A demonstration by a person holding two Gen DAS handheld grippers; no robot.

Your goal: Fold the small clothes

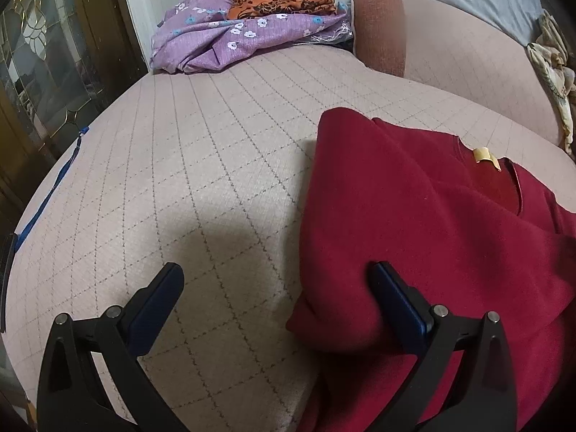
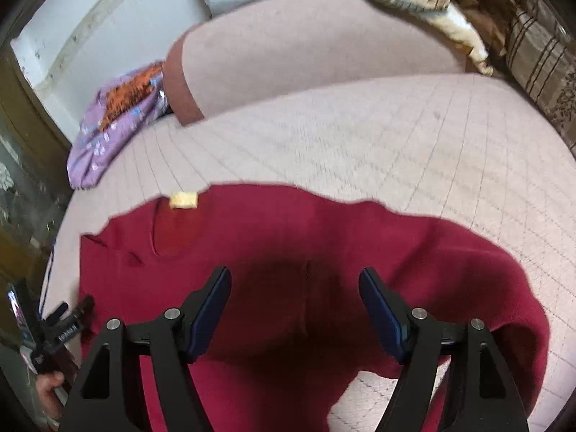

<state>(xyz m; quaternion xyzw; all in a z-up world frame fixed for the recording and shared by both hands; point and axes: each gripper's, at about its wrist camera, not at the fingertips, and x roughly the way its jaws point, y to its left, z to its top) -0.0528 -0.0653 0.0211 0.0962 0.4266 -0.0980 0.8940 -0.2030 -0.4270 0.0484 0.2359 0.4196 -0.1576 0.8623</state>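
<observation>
Sweater [image 1: 432, 234], dark red and partly folded, lies on the pink checked bed cover [image 1: 216, 144] in your left wrist view. Your left gripper [image 1: 277, 280] has its fingers [image 1: 158, 306] wide apart, clamped on nothing. The right-hand finger rests against the sweater's near left edge, with red cloth bulging beside its blue pad; the left-hand finger hangs over bare cover. Beyond that right-hand finger, the neckline shows with a yellow label [image 1: 484, 155]. Far ahead of the fingers lies a purple flowered cloth [image 1: 223, 36] with an orange patterned cloth [image 1: 284, 1] on top of it, and beside them stands a long pink bolster [image 1: 450, 61] with a brown end.

In your right wrist view, which is slightly blurred, your right gripper [image 2: 295, 298] also has its fingers [image 2: 210, 309] well spread, and no cloth is pinched between the pads. The sweater [image 2: 288, 237] spreads under and between both fingers, its folded sleeve curving round past the right-hand one. The label [image 2: 184, 199] sits ahead and to the left of the left-hand finger. Low at the left edge, beyond that finger, you can see your other gripper [image 2: 68, 320] and part of your hand [image 2: 50, 392].
</observation>
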